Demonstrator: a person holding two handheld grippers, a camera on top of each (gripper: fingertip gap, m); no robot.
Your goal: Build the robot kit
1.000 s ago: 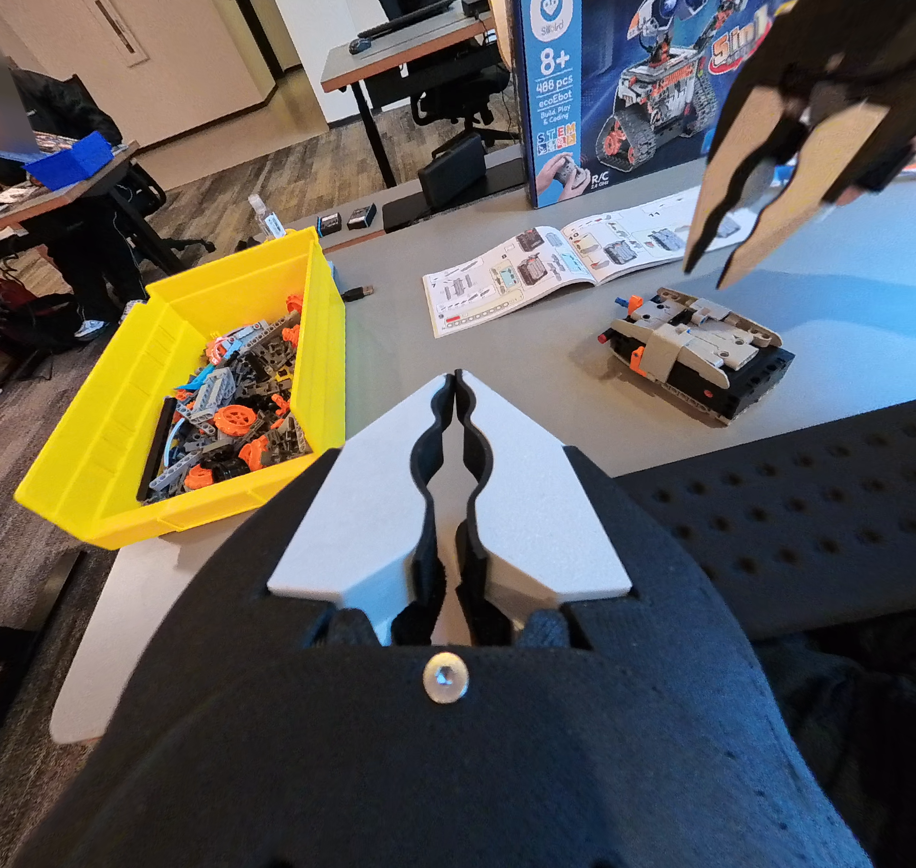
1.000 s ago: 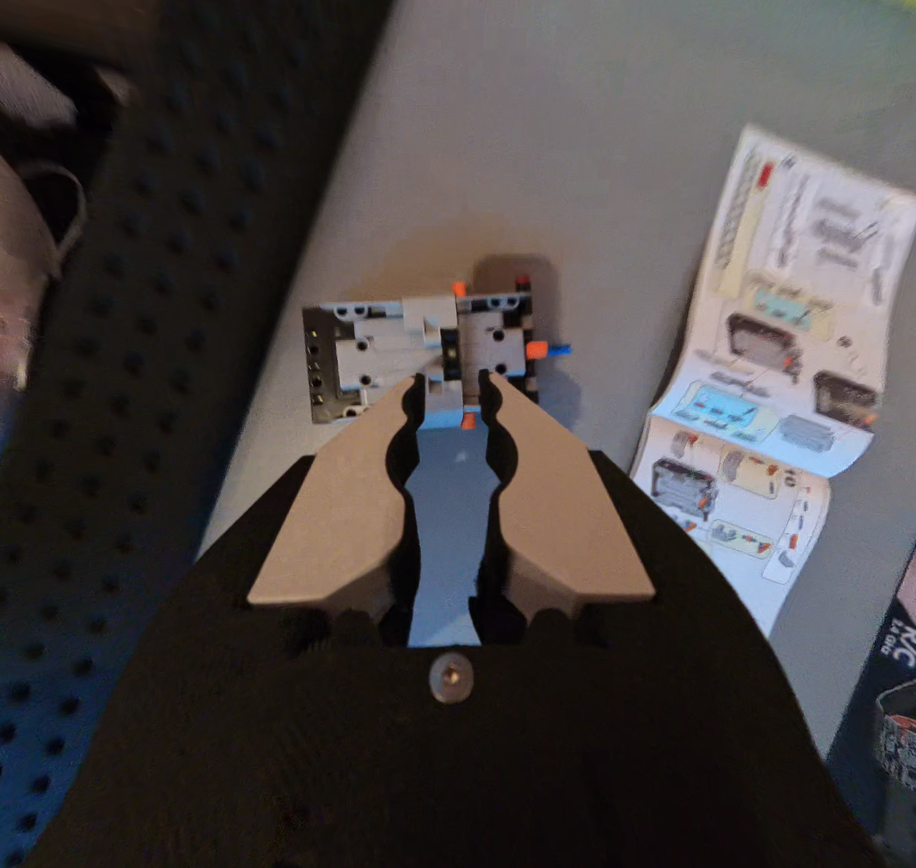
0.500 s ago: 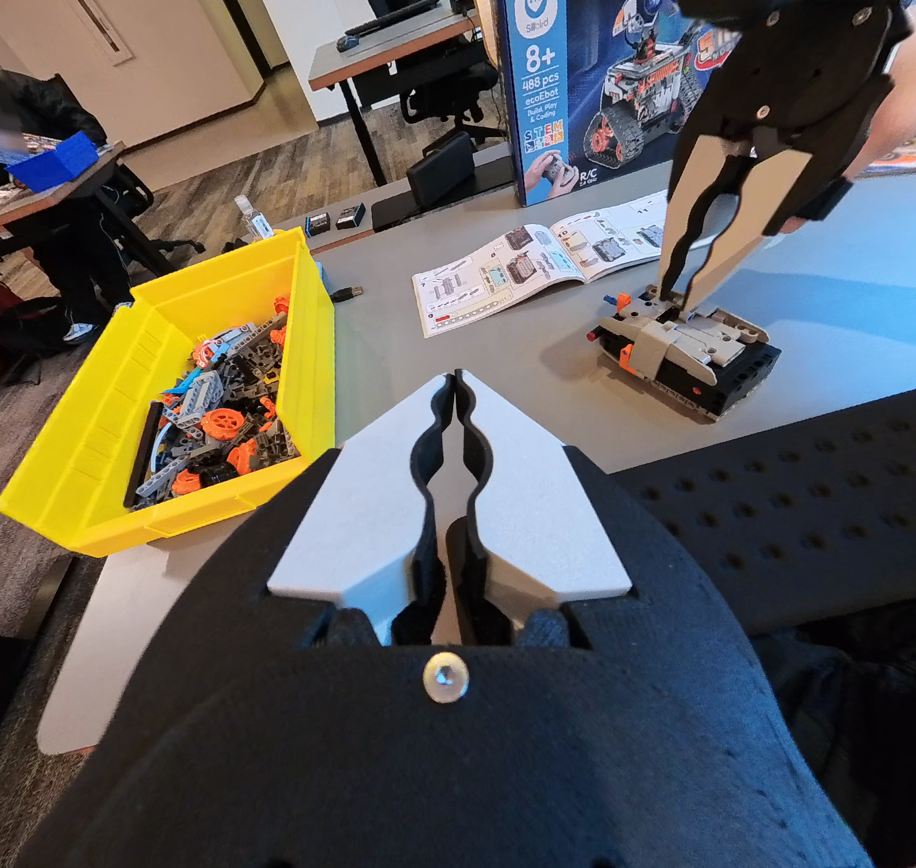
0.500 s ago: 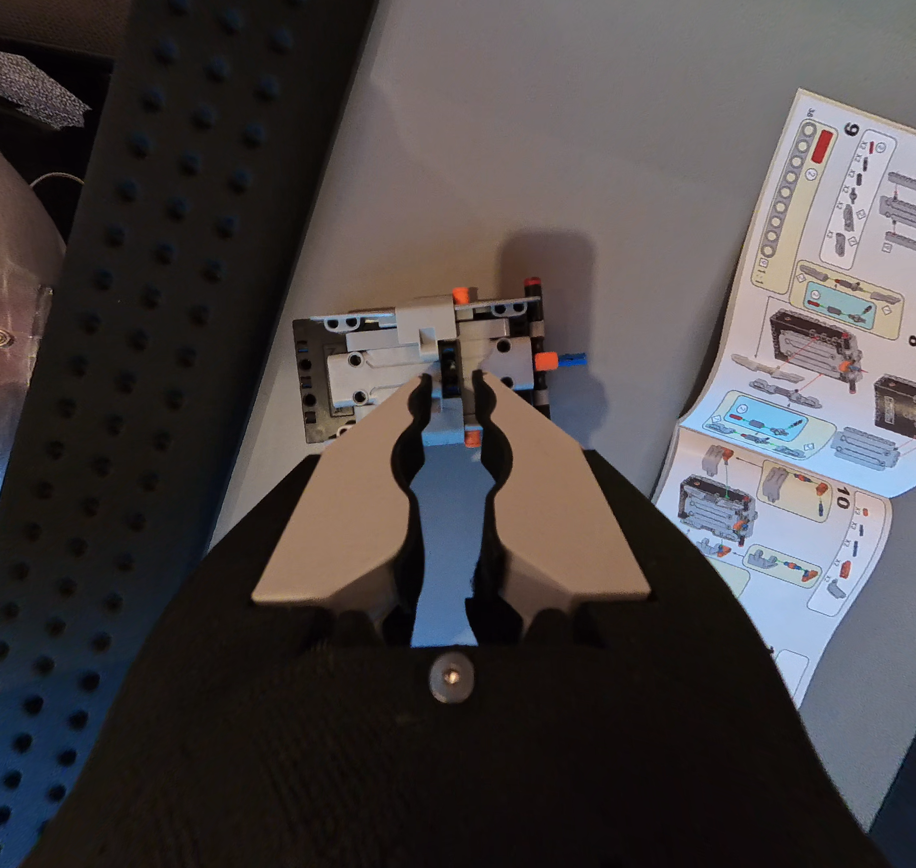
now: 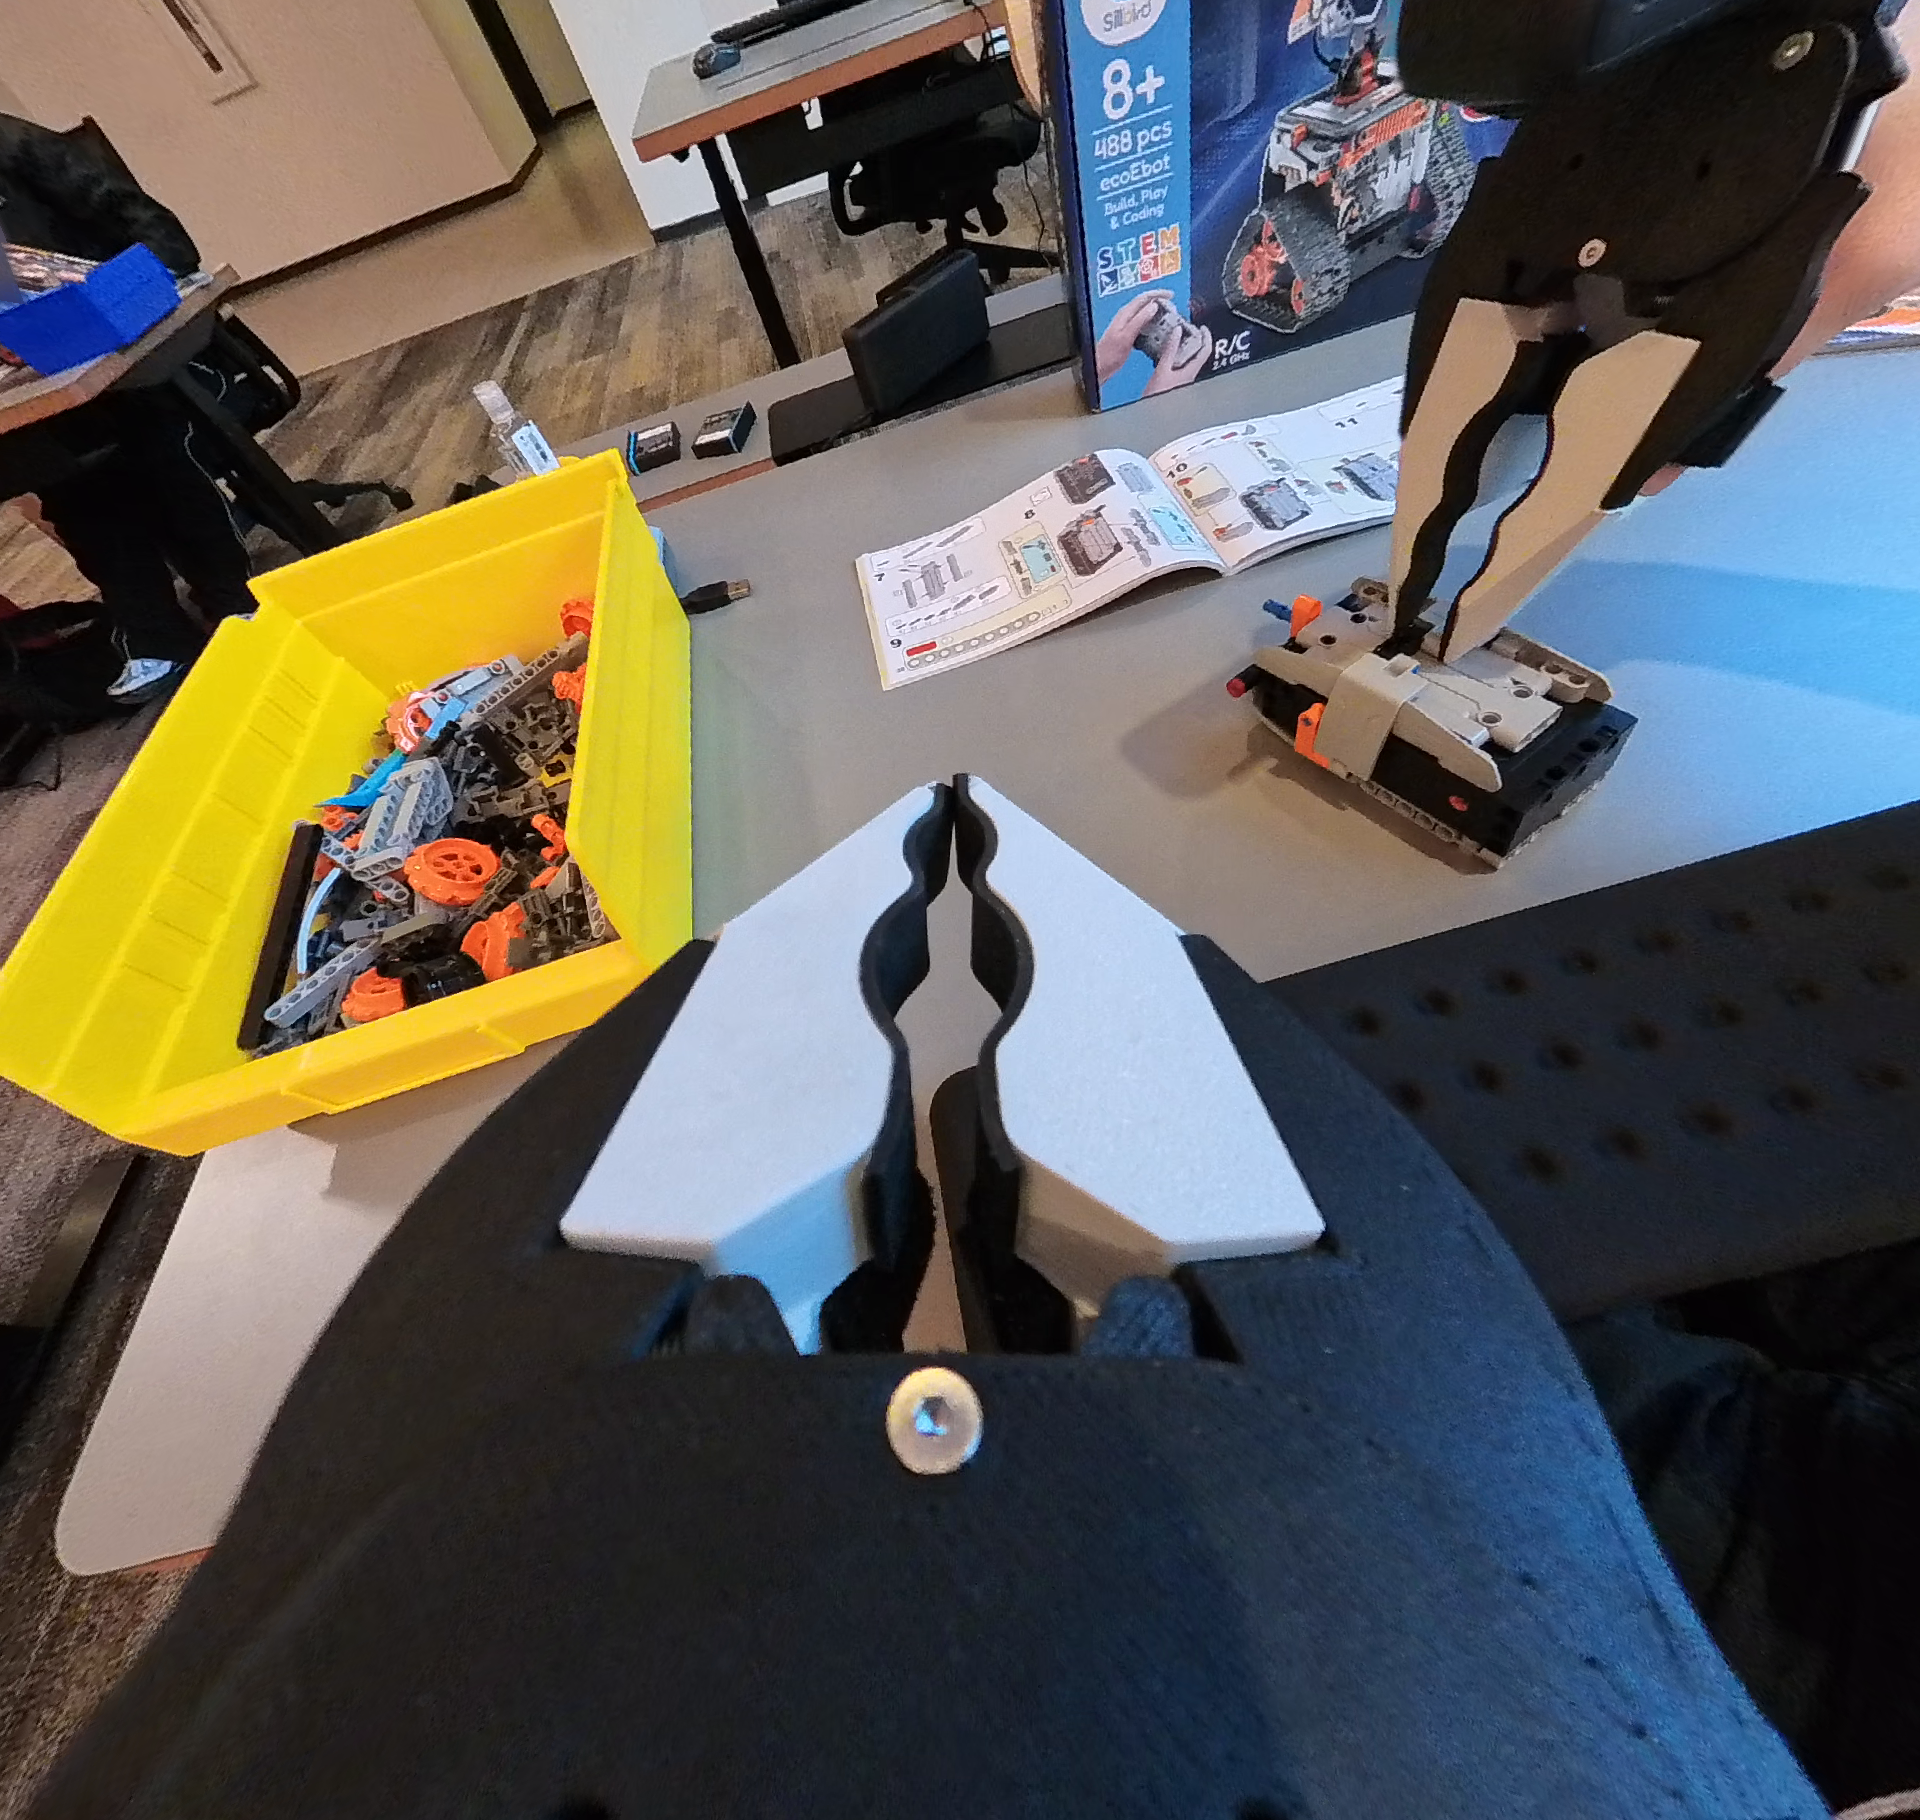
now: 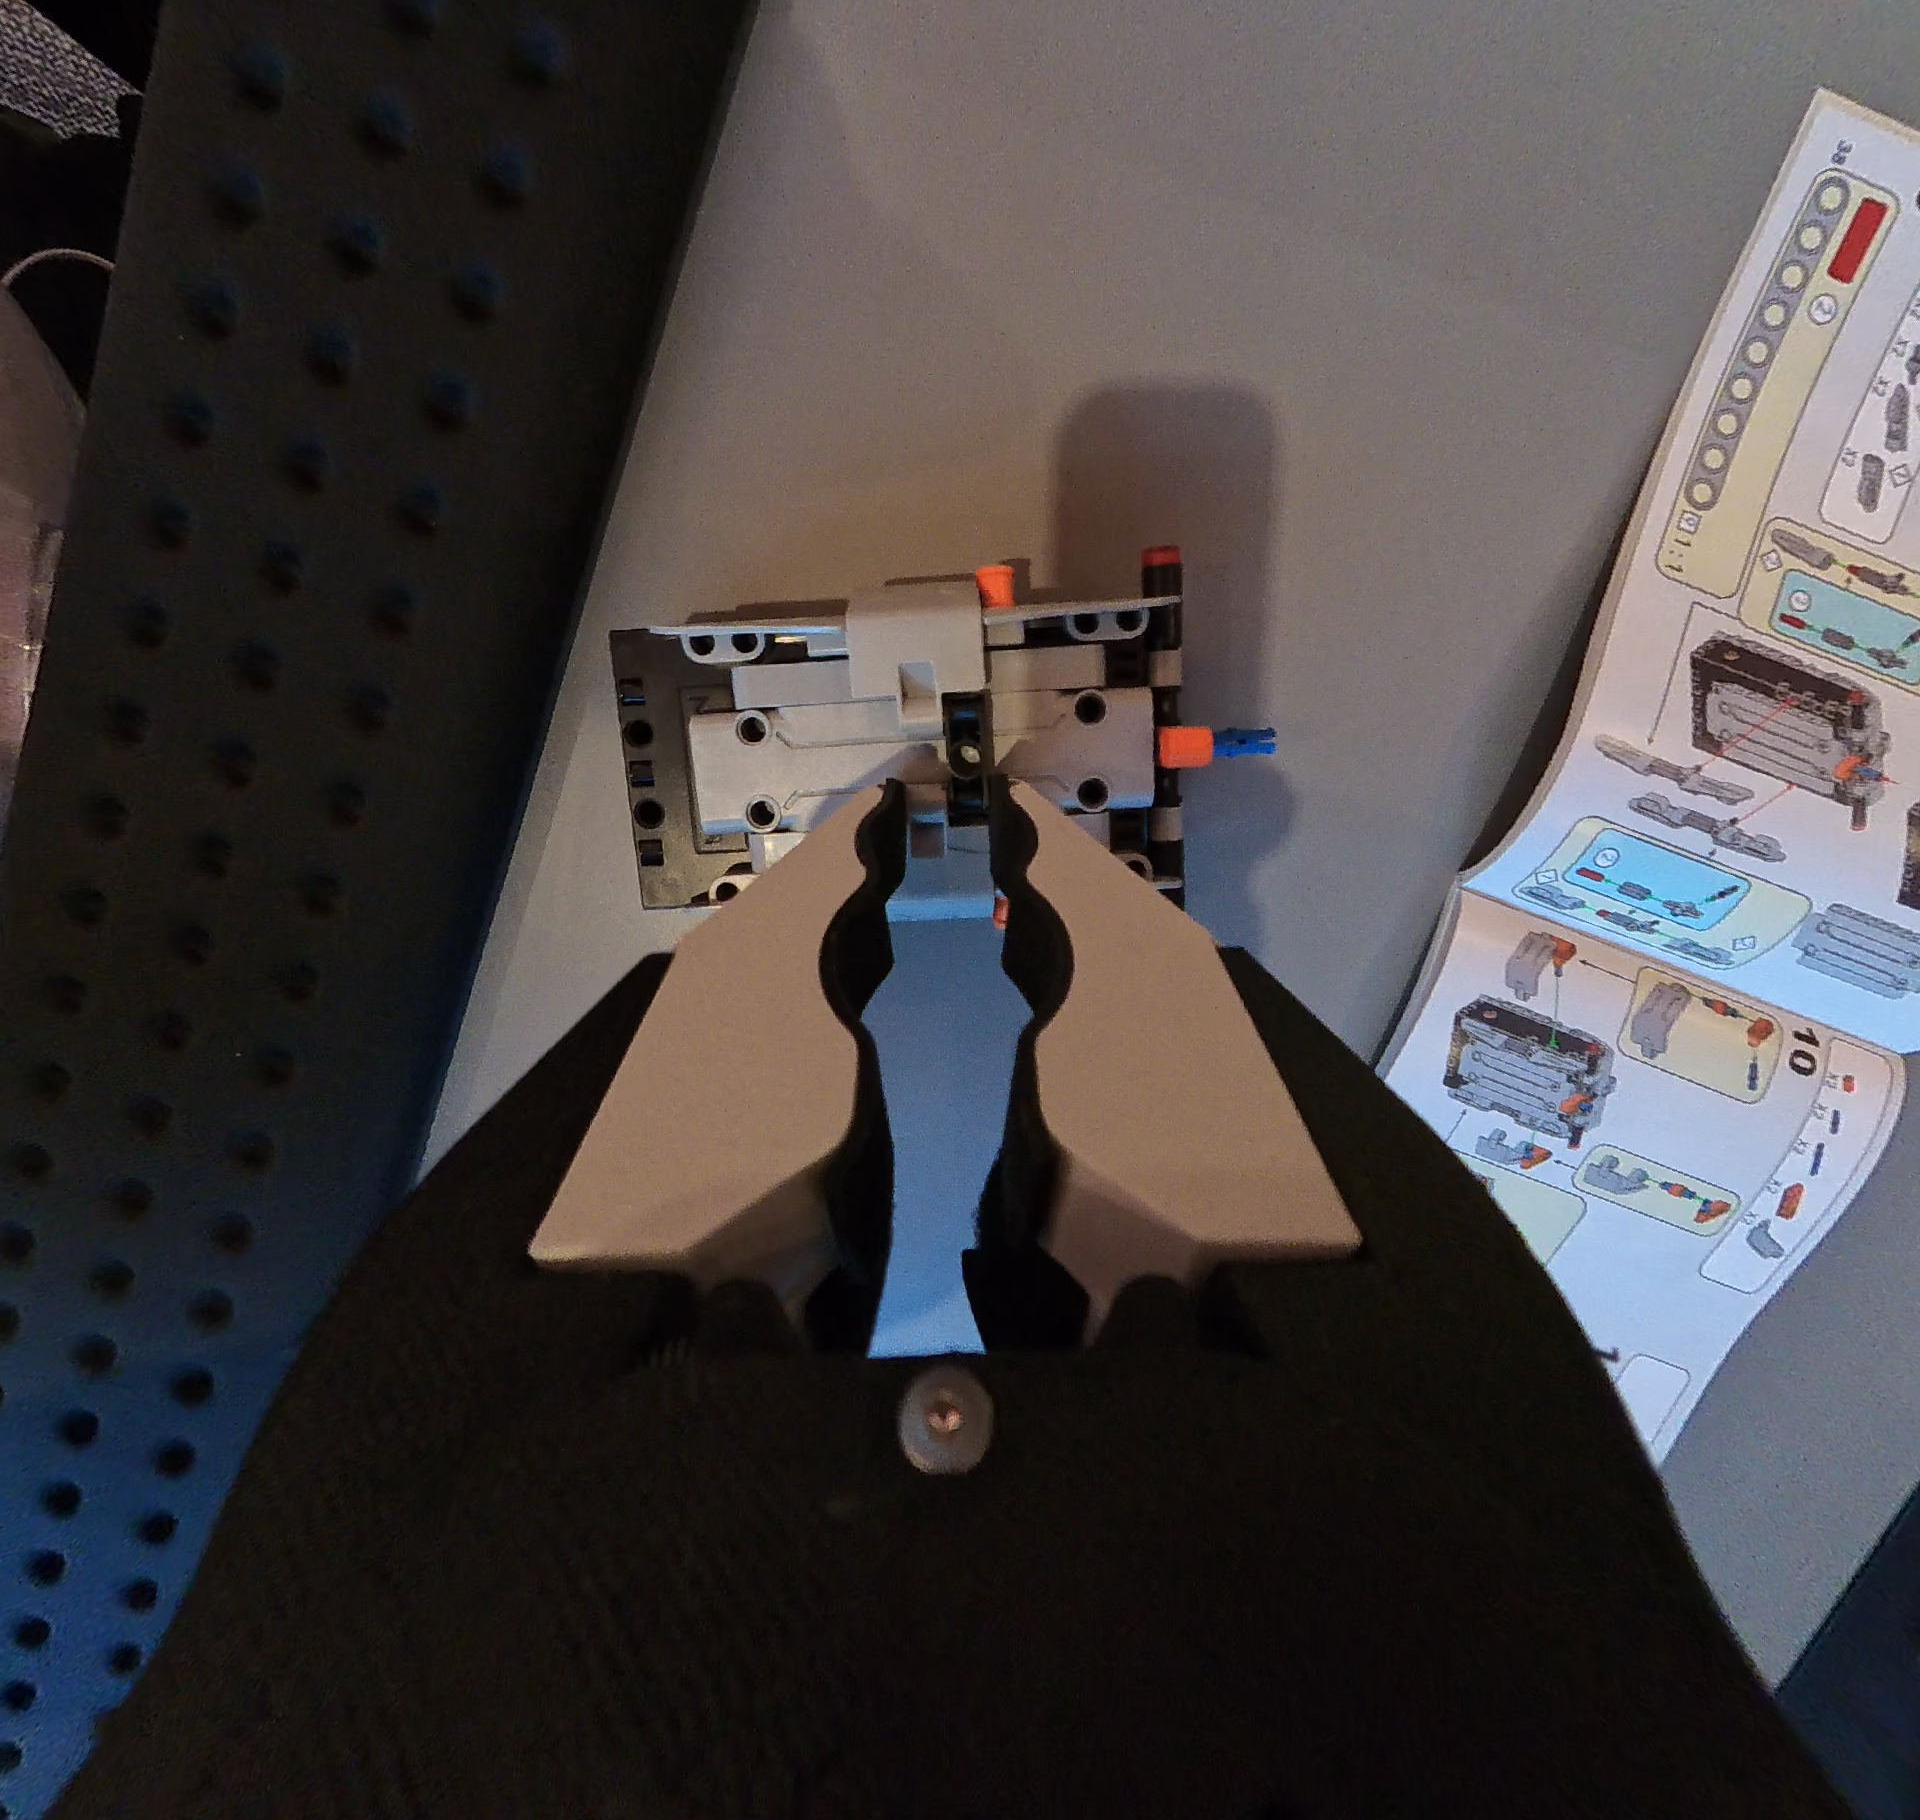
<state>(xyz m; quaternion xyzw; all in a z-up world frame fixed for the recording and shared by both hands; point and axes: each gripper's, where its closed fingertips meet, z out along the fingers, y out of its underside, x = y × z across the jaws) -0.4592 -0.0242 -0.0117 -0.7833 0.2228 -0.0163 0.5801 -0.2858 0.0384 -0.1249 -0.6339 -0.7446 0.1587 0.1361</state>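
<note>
The right tongs (image 6: 945, 794), partly open and holding nothing, stand tips-down on the top of the grey-and-black brick model (image 6: 904, 731), which lies on the grey worktop (image 5: 1039, 731) between the open instruction booklet (image 5: 1132, 534) and the black pegboard (image 5: 1610, 1043). The left tongs (image 5: 956, 794) are closed and empty, hovering near the yellow bin of loose parts (image 5: 644, 690). The tips straddle a small black piece, so an off-centre squeeze could skid off it, or downward pressure could pop loose plates apart or push the model.

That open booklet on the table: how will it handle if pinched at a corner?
The booklet is likely floppy: its thin pages already curve up at the fold. It probably sags and fans open when lifted. Pushed, it should slide easily on the smooth table.
</note>
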